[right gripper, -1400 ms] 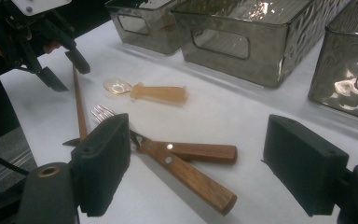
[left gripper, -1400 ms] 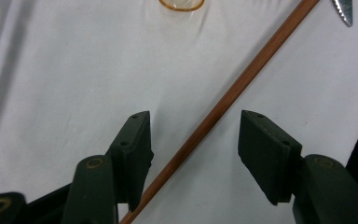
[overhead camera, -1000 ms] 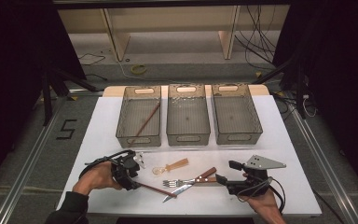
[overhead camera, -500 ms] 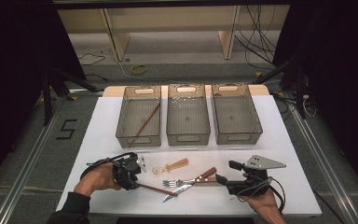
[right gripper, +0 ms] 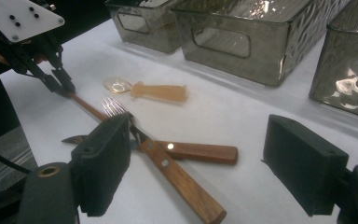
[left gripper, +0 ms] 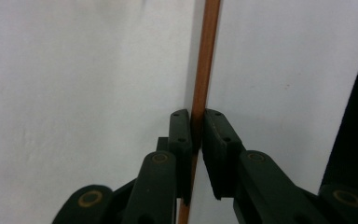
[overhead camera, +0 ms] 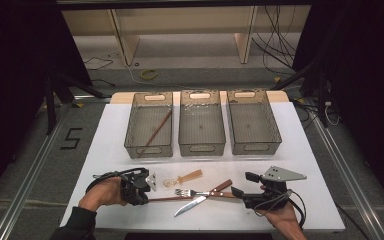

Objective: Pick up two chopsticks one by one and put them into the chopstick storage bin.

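High view: at the left of the white table (overhead camera: 110,135), near its front edge, a hand (overhead camera: 100,194) holds the left hand-held gripper (overhead camera: 147,192) low over the surface. Left gripper view has its jaws clenched on a thin brown chopstick (left gripper: 204,74), which runs straight ahead between them over the white surface. From that gripper the stick (overhead camera: 167,198) lies along the table toward the right. Just beyond it rests a small amber spoon (overhead camera: 184,178). Right of that, a fork (overhead camera: 205,191) and a knife (overhead camera: 200,201), both wooden-handled, lie crossed, the stick passing under them. Farther right, the right hand-held gripper (overhead camera: 238,184) sits released, its jaws wide apart; right gripper view frames the crossed fork (right gripper: 140,135) and knife (right gripper: 186,151) between them, untouched. At the back stand three grey bins side by side: the left bin (overhead camera: 132,131) holds another chopstick (overhead camera: 156,131) lying aslant, then the middle bin (overhead camera: 201,145) and right bin (overhead camera: 274,131).
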Demonstrator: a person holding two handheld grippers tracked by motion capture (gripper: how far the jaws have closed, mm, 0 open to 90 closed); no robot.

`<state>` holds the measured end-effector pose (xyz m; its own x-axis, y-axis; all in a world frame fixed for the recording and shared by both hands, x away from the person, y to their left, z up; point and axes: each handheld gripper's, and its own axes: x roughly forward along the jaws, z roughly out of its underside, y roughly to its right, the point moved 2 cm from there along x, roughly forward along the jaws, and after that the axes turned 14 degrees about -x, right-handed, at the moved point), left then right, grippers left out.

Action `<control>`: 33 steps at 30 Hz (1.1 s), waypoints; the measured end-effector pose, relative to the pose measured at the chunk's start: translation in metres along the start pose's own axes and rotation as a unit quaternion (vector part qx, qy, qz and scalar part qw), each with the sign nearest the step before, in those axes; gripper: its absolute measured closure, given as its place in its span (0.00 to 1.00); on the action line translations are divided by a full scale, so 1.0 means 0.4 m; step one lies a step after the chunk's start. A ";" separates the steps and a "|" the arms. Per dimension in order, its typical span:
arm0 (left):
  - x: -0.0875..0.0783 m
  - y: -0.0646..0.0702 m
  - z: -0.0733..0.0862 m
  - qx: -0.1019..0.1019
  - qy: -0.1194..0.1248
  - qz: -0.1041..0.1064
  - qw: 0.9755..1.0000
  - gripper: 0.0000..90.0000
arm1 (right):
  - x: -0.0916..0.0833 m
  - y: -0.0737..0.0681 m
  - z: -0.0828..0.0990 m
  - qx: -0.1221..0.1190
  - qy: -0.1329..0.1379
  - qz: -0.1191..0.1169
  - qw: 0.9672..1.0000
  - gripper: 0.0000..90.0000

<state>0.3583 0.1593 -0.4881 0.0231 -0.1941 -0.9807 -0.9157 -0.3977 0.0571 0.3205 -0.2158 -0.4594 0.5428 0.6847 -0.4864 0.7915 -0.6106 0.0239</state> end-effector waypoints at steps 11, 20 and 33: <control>-0.003 0.007 0.002 0.018 0.007 0.011 1.000 0.94 | 0.000 0.000 0.000 0.000 0.000 -0.001 1.000 0.27; -0.035 0.006 -0.007 -0.009 0.041 0.009 0.999 0.94 | 0.001 0.000 0.000 0.000 0.000 -0.001 1.000 0.27; -0.072 -0.015 -0.032 -0.086 0.098 -0.010 0.991 0.94 | 0.002 0.000 0.001 0.001 -0.001 -0.001 1.000 0.26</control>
<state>0.3685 0.1557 -0.4577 0.1324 -0.3482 -0.9280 -0.8329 -0.5467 0.0863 0.3207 -0.2152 -0.4600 0.5408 0.6853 -0.4877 0.7919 -0.6102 0.0207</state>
